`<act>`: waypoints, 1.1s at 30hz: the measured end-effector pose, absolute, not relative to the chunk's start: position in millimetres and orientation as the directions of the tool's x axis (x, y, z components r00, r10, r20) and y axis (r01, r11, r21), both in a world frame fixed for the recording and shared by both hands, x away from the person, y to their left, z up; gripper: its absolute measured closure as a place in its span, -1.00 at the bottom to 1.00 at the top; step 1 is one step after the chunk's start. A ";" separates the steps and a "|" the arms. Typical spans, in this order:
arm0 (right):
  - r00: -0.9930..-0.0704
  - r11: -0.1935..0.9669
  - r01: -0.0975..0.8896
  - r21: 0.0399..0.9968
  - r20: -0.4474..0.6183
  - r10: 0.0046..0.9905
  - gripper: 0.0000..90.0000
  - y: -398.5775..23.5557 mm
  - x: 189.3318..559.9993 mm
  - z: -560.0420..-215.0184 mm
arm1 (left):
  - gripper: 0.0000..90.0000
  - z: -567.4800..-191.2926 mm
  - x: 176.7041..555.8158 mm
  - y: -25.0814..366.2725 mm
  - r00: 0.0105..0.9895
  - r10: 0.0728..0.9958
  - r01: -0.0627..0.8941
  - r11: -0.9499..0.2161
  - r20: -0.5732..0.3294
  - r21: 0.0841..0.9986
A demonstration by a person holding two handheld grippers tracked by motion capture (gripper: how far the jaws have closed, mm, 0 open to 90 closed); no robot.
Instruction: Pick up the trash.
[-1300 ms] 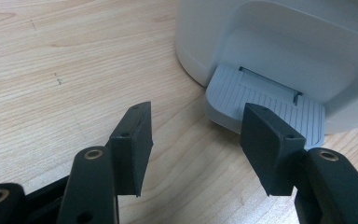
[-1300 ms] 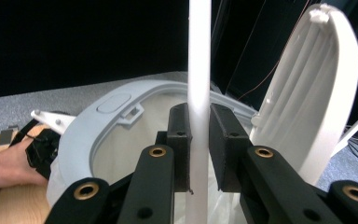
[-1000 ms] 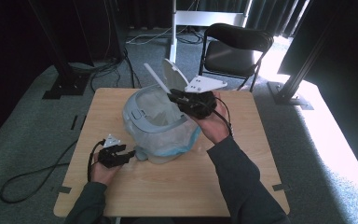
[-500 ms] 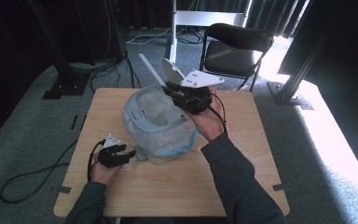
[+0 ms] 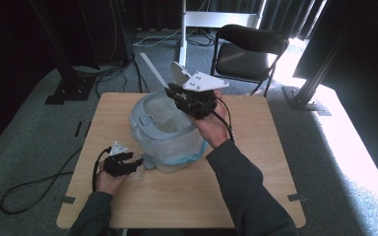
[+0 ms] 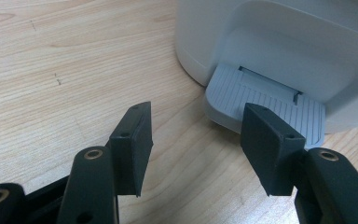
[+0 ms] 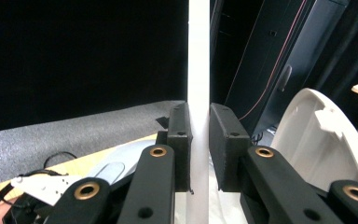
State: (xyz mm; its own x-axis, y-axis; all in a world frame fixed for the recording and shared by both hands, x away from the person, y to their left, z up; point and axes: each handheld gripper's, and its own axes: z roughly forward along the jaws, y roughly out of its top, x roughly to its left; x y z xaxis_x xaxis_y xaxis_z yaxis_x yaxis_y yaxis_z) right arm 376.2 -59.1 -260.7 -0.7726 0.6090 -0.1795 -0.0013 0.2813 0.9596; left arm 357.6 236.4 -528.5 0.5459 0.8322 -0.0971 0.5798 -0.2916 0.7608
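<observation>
I am clenching the right gripper [image 7: 199,140] on a white strip [image 5: 153,70] rising from the bin [image 5: 165,132], its long axis running straight up past the pads; its top is cut off. The raised lid [image 7: 328,135] is standing just beside. The left gripper [image 6: 196,140] is hanging released, the bin's pedal [image 6: 265,100] just beyond its fingers.

A light wooden table w/ rounded corners [image 5: 256,196] is seen on grey carpet [image 5: 29,147]; a black folding chair [image 5: 248,49] is set just behind it; black cables [image 5: 29,189] are trailed across the carpet at left; a white metal stand [image 5: 202,19] is placed nr the chair.
</observation>
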 end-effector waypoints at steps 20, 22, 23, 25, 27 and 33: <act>-0.737 0.295 -0.013 0.956 -0.208 0.643 0.75 -41.6 382.1 -261.1 | -0.02 -528.5 357.4 236.3 0.548 0.831 0.578 -0.295 -0.094 0.761; -0.735 0.292 -0.005 0.957 -0.201 0.648 0.75 -41.4 383.6 -262.0 | -0.02 -528.5 357.4 236.3 0.548 0.831 0.578 -0.295 -0.094 0.761; -0.732 0.292 -0.004 0.956 -0.201 0.651 0.75 -41.2 384.4 -262.3 | -0.02 -528.5 357.4 236.3 0.548 0.831 0.578 -0.296 -0.094 0.760; -0.730 0.293 -0.001 0.956 -0.201 0.654 0.75 -41.1 386.0 -263.0 | -0.02 -528.6 357.5 236.4 0.548 0.831 0.578 -0.294 -0.095 0.761; -0.729 0.295 0.003 0.956 -0.200 0.655 0.73 -40.5 387.8 -263.8 | -0.02 -528.5 357.3 236.2 0.547 0.832 0.579 -0.294 -0.096 0.760; -0.726 0.315 0.010 0.949 -0.210 0.655 0.47 -38.6 389.4 -268.1 | -0.02 -528.7 357.2 236.2 0.548 0.831 0.580 -0.292 -0.098 0.761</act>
